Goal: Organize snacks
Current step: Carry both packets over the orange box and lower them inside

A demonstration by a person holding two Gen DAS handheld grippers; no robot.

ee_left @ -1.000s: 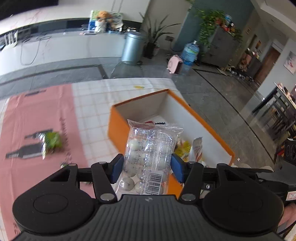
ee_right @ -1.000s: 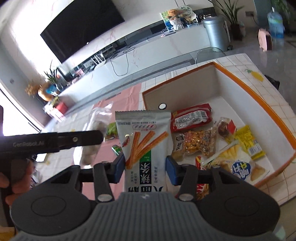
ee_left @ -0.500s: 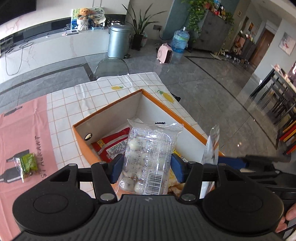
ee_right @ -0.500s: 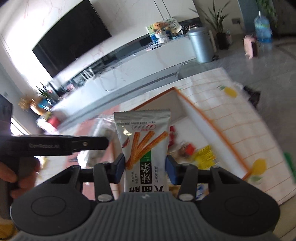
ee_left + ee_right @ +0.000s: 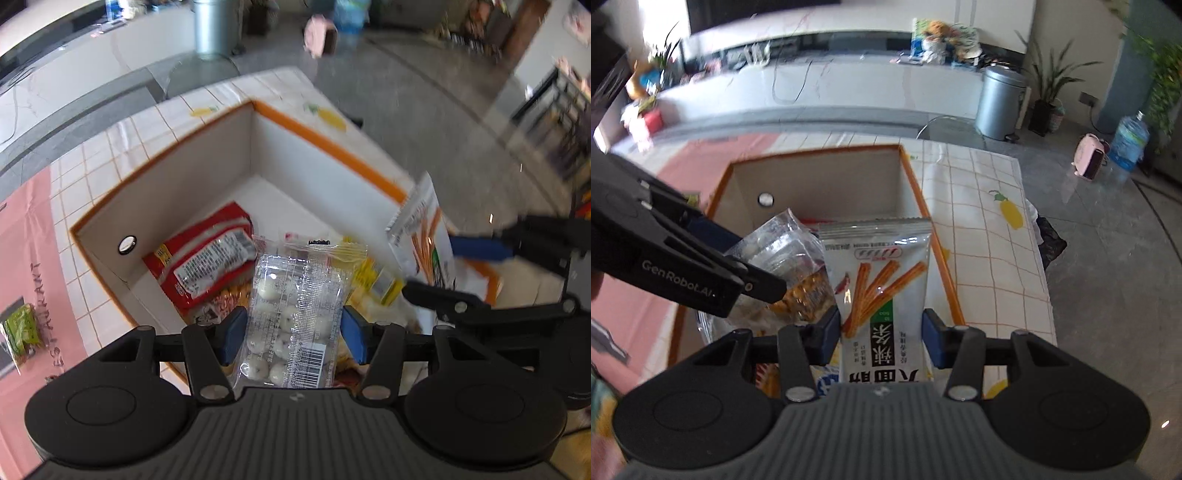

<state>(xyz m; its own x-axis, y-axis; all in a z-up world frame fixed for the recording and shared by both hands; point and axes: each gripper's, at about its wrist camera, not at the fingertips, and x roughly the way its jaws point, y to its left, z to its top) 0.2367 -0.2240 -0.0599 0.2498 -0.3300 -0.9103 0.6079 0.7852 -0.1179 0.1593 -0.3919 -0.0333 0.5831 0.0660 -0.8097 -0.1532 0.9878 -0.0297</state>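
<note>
The left wrist view looks steeply down and forward along its blue-padded fingers [image 5: 233, 334] from close above the orange-rimmed, white-walled cardboard box [image 5: 325, 142], which fills the centre of the frame, with the tiled table [image 5: 110, 147] at upper left and grey floor at upper right. The right wrist view looks forward at a shallower angle over the same box [image 5: 820, 177] from its near end, close in, facing the long white counter and silver cylindrical bin [image 5: 999, 103] along the top of the frame. Both views share the box interior, the tiled tabletop and that bin [image 5: 214, 26], and each catches the other tool at its edge: centre right in the left view, centre left in the right view.
</note>
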